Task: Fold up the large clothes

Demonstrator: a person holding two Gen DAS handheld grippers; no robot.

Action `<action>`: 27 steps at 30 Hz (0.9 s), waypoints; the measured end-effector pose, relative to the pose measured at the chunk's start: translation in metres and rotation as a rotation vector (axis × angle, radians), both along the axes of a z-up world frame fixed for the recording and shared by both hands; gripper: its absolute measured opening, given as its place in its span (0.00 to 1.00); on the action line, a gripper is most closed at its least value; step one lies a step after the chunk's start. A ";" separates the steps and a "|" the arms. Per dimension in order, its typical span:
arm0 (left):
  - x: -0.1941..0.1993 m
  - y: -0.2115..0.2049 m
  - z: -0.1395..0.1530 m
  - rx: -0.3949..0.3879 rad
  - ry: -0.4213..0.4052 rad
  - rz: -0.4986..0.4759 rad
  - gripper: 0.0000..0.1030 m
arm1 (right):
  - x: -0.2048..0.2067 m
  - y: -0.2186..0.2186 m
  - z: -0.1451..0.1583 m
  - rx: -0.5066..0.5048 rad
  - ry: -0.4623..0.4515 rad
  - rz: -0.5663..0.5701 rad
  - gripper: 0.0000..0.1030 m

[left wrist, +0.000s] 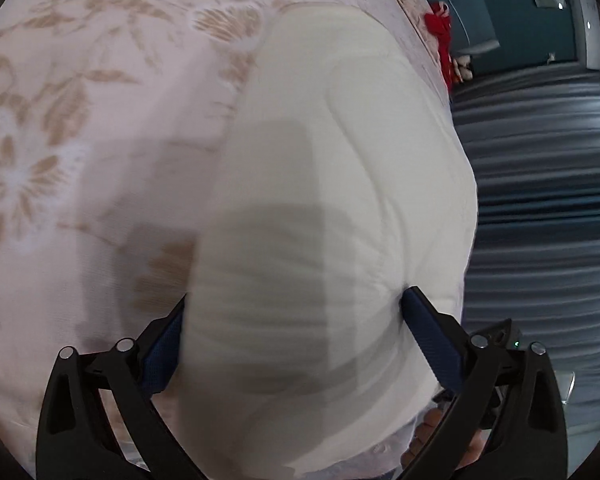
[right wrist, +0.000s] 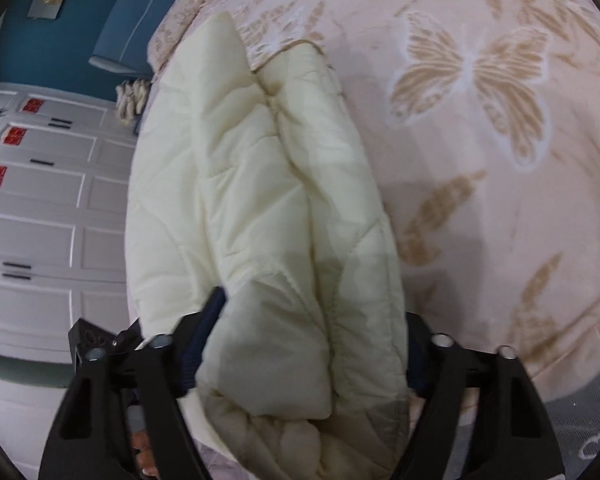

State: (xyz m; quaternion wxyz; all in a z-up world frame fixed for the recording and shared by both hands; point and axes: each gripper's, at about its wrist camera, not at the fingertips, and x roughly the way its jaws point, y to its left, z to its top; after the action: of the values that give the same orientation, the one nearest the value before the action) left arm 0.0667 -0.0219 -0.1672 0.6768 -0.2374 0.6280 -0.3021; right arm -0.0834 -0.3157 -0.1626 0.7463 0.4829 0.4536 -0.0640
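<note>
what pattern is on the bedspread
Pale pink bedspread with tan butterflies and leaves, clearest in the right wrist view.

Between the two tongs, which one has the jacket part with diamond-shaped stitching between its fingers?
The right tongs: the cream jacket there shows diamond quilting seams. Between the left tongs the fabric looks smooth.

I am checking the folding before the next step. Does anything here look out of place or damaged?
Nothing looks damaged or spilled. The cream quilted jacket lies folded lengthwise on the butterfly bedspread, with each gripper, left and right, straddling a thick end. Only some bunched padding near the right gripper looks slightly untidy.
</note>
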 end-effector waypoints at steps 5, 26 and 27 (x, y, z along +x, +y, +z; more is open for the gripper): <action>-0.012 -0.014 0.053 0.045 -0.248 -0.099 0.68 | 0.013 0.018 0.050 -0.189 -0.061 0.080 0.29; 0.130 0.046 0.151 0.106 -0.697 -0.015 0.59 | 0.215 0.083 0.140 -0.531 -0.304 0.260 0.27; 0.142 0.049 0.144 0.114 -0.688 -0.009 0.59 | 0.227 0.085 0.133 -0.528 -0.294 0.268 0.27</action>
State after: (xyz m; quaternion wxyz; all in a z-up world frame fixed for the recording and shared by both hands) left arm 0.2090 0.0267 -0.0230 0.8597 -0.0809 0.3797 -0.3318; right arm 0.1435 -0.2309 -0.0297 0.9050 0.2129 0.3682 -0.0103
